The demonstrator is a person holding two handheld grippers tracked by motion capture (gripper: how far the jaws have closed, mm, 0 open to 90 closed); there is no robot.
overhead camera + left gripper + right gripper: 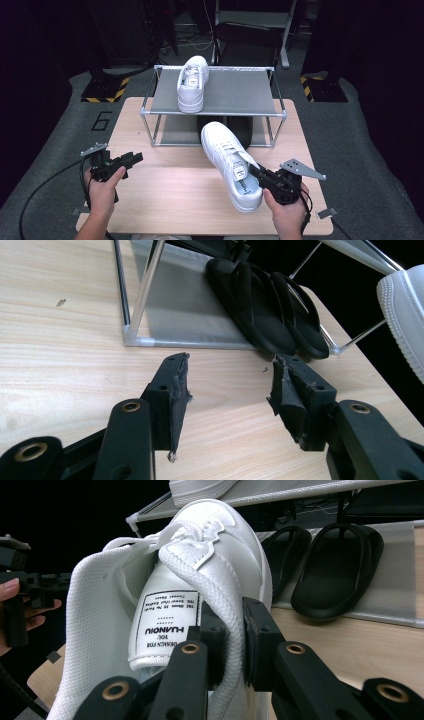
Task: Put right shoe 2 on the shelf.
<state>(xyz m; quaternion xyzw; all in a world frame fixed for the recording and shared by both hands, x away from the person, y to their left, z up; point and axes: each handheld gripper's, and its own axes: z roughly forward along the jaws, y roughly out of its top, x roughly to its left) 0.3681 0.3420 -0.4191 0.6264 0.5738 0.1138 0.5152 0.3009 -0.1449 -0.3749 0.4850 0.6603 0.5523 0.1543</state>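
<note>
The right hand-held gripper (261,176) is clenched on the collar of a white shoe (227,160), its jaws pinching the padded edge beside the tongue, and the shoe hangs toe-forward over the counter (165,195), just in front of the rack (220,95). The step in hand looks like the carry: the shoe is lifted and pointed at the rack, where its mate (193,82) already sits on the top shelf, left of middle. The next move, I judge, calls for raising the toe above the shelf's front rail, sliding the shoe in to the right of its mate, and letting go only once the sole lies flat; a grip on the soft collar alone may let the shoe swing or droop. The left hand-held gripper (131,159) is released and idle, low over the counter at the left, holding nothing. The left gripper view shows that gripper's jaws standing apart over bare wood and a pair of black sandals (270,310) on the rack's lower shelf, half hidden by the shoe from above. The right gripper view shows the pinch closely, with the tongue label (165,620) readable between the jaws, while the high view alone gives the free room on the top shelf.
</note>
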